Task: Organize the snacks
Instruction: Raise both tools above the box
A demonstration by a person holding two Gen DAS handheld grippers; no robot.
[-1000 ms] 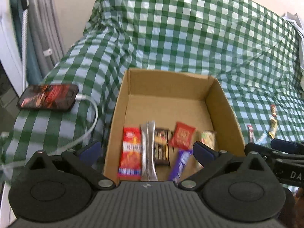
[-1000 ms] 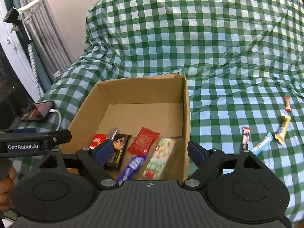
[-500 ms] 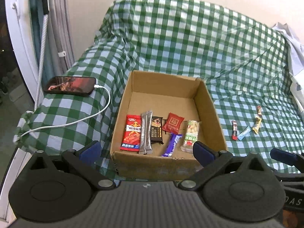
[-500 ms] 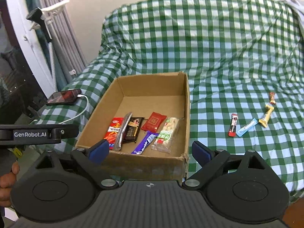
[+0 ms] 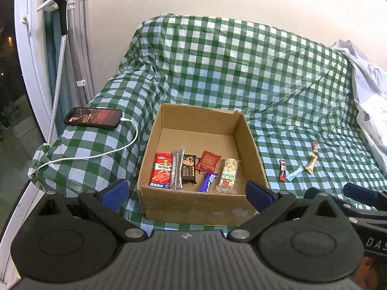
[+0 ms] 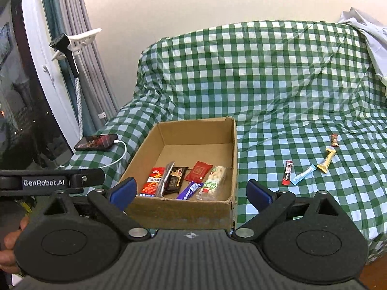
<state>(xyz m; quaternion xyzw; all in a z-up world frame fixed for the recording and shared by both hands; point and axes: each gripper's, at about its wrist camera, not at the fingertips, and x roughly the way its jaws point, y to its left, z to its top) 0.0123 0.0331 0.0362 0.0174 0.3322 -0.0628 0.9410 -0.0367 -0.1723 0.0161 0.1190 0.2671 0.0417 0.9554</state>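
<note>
An open cardboard box (image 5: 252, 145) (image 6: 232, 154) sits on a green checked cloth. Several snacks lie in a row in its near half: a red packet (image 5: 161, 172) (image 6: 152, 182), a silver stick (image 5: 177, 169), a brown bar (image 5: 188, 169), a small red pouch (image 5: 208, 161) (image 6: 199, 171), a purple bar (image 5: 208, 181) (image 6: 189, 190) and a nut bar (image 5: 228, 175) (image 6: 212, 183). Several small snacks (image 5: 297, 165) (image 6: 307, 166) lie loose on the cloth to the right. My left gripper (image 5: 186, 192) and right gripper (image 6: 192, 191) are both open and empty, held back in front of the box.
A phone (image 5: 93, 118) (image 6: 96, 142) on a white charging cable (image 5: 113, 148) lies on the cloth left of the box. Curtains and a white window frame (image 5: 31, 77) stand at the left. A pale bundle of fabric (image 5: 370, 91) lies at the right edge.
Both grippers have pulled back and up from over the box; the whole box and more of the cloth now show. Jaws stayed open. Nothing in the box moved.
</note>
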